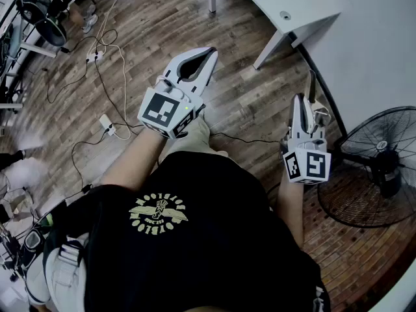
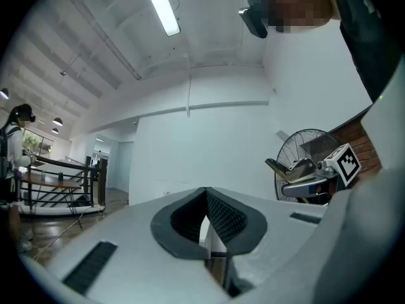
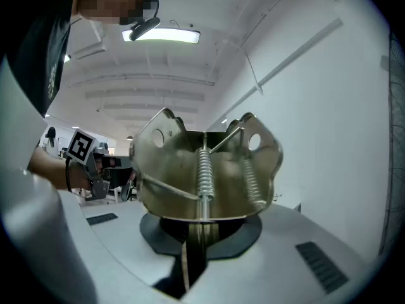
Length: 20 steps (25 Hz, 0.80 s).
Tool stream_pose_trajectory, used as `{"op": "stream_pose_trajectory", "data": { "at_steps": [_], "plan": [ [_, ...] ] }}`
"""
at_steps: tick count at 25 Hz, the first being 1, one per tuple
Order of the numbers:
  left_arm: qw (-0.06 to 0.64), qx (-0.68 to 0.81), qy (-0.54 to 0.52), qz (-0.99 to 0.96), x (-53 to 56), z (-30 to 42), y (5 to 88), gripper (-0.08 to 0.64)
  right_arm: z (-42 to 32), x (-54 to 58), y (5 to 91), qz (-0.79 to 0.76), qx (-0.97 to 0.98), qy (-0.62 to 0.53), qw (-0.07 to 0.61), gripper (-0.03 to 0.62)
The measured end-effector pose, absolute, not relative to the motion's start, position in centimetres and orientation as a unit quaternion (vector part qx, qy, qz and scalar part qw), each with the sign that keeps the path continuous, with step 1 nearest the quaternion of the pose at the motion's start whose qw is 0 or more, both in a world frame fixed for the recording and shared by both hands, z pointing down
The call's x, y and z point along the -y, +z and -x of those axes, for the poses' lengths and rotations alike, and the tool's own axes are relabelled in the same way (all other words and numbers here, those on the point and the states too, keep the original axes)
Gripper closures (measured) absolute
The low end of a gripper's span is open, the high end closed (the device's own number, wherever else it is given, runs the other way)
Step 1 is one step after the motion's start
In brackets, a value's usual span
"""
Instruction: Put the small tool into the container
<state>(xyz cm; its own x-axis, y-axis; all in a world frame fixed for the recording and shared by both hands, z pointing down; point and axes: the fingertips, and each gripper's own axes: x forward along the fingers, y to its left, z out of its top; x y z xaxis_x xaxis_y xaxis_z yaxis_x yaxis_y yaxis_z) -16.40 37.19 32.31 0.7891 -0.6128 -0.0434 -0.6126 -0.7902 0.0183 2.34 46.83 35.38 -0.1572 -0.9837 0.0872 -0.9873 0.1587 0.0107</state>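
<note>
Wooden floor (image 1: 149, 25) spreads under the standing person, with a white wall at right. A white table (image 1: 305, 5) stands far right. A black pedestal fan (image 1: 380, 168) sits near right, close beside the right gripper (image 1: 304, 103). Cables (image 1: 97, 77) and a power strip (image 1: 106, 125) trail across the floor at left. The left gripper (image 1: 209, 54), held out level, has its jaw tips together with nothing between them. The right gripper's jaws stand narrow, clamped on the small tool (image 3: 202, 170), a metal spring piece.
</note>
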Motion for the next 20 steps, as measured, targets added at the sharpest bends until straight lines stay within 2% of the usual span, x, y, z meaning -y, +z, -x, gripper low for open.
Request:
{"op": "stream_pose_trajectory", "data": {
  "at_steps": [9, 20],
  "plan": [
    [-0.003, 0.339, -0.016, -0.941, -37.0, 18.0, 31.5, 0.552, -1.1, -46.6, 34.4, -0.639, 0.769, 0.019, 0.010, 0.565],
    [0.007, 0.324, -0.010, -0.946, -29.1, 17.4, 33.2, 0.552, -1.2, -39.5, 34.7, -0.647, 0.762, 0.015, 0.015, 0.565]
  ]
}}
